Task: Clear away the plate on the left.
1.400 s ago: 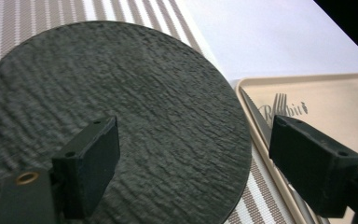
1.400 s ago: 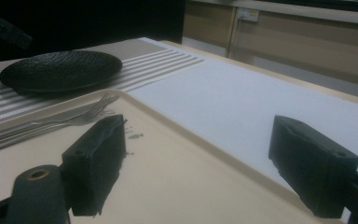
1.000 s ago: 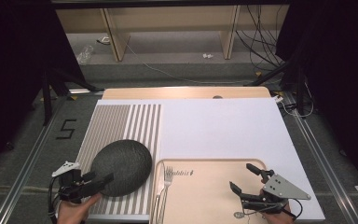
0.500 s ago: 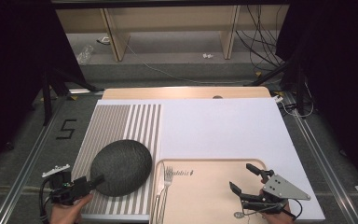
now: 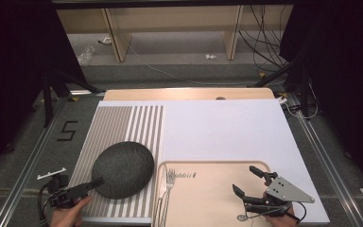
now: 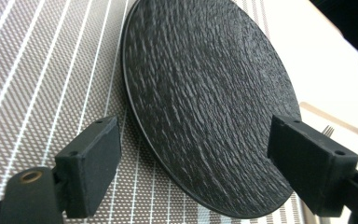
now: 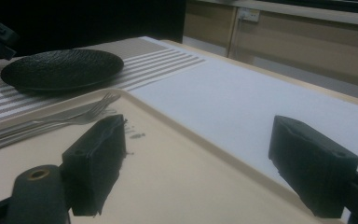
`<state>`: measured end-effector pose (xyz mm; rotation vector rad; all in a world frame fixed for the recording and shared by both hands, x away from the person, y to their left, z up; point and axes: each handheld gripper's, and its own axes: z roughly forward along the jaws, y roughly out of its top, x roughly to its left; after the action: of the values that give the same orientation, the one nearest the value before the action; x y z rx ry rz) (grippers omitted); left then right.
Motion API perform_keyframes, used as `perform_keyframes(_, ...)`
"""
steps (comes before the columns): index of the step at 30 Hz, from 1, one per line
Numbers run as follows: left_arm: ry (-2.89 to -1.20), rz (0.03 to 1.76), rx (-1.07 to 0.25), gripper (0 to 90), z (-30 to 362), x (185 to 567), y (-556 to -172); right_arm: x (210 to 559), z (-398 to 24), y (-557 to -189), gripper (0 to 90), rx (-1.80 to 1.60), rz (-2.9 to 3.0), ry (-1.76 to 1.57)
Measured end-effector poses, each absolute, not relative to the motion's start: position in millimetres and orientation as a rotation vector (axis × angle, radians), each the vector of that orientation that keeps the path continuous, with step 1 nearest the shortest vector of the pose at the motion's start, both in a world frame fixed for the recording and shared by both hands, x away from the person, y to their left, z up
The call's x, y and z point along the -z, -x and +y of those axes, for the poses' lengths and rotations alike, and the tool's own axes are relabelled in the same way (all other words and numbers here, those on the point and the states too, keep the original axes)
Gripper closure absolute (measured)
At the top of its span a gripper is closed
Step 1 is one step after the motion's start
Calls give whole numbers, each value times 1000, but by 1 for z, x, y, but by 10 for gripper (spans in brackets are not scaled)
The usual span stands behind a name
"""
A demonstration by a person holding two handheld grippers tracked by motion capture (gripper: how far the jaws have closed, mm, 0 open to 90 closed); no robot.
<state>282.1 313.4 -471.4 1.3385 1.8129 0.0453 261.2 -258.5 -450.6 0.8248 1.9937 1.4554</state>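
A dark, rough-textured round plate [image 5: 123, 169] [image 6: 205, 102] lies flat on a striped placemat [image 5: 123, 125]. My left gripper [image 5: 92, 185] [image 6: 200, 156] sits at the table's front left, open, with one jaw on each side of the plate's near rim and neither touching it. At the front right, my right gripper [image 5: 246, 179] [image 7: 200, 158] hovers open and holds nothing above a beige tray [image 5: 208, 189] [image 7: 191, 177]. Far off in the right gripper view I see the plate [image 7: 60, 67].
Forks [image 5: 168, 187] [image 7: 74, 116] lie along the tray's left side. A white mat [image 5: 222, 130] [image 7: 242, 88] covers the table's middle and right. The placemat [image 6: 37, 93] spreads left of the plate. Beyond the table are wooden shelving legs and cables on the floor.
My left gripper has drawn back a little toward the front left, off the plate's rim. Plate and right gripper have stayed put.
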Motion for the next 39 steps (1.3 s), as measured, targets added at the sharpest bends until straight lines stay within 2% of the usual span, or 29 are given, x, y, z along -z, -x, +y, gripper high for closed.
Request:
perform_keyframes(18, -1113, 1845, 217, 186, 316, 491, -282, 451, -259, -262, 197, -1447, 1997, -822)
perform_keyframes(22, -1063, 1852, 236, 198, 316, 494, -282, 451, -258, -262, 197, -1448, 1994, -822)
perform_keyframes(28, -1008, 1874, 264, 258, 312, 498, -281, 451, -258, -262, 197, -1445, 1997, -823)
perform_keyframes(39, -865, 1908, 302, 445, 311, 509, -278, 452, -258, -262, 197, -1446, 1997, -819)
